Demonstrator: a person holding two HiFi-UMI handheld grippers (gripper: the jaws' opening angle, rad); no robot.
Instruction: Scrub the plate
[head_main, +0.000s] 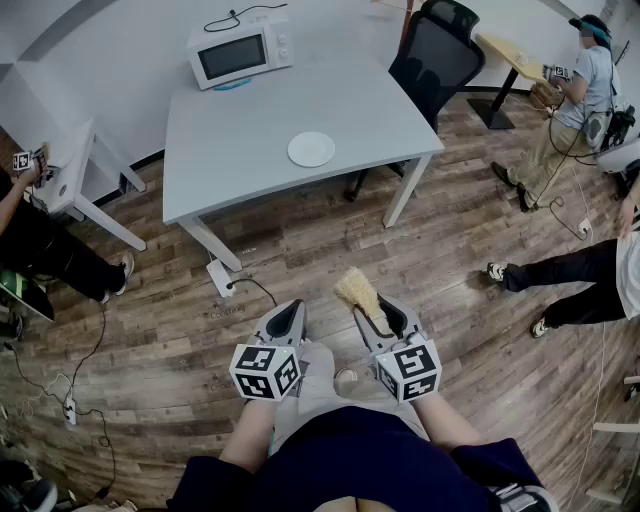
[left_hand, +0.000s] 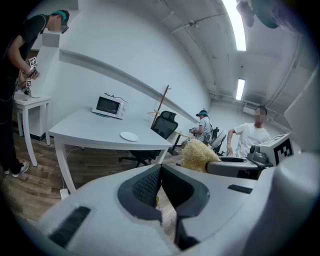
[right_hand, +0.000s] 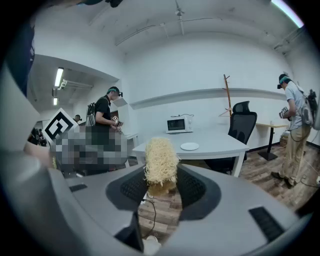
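The right gripper (right_hand: 160, 186) pinches a straw-coloured scrubber (right_hand: 160, 159) by its lower end, and most of the bundle stands free above the jaws. The left gripper (left_hand: 161, 170) is pressed together and empty. The plate (head_main: 311, 149) lies unheld on the table (head_main: 230, 130), well ahead of both grippers. Risks noted: the loose fibres may slip or buckle under pressure, and the unsteadied plate may slide toward the table's edge.

One plate (head_main: 311, 149), one scrubber (head_main: 356, 291), two tools (head_main: 289, 310) (head_main: 378, 312)
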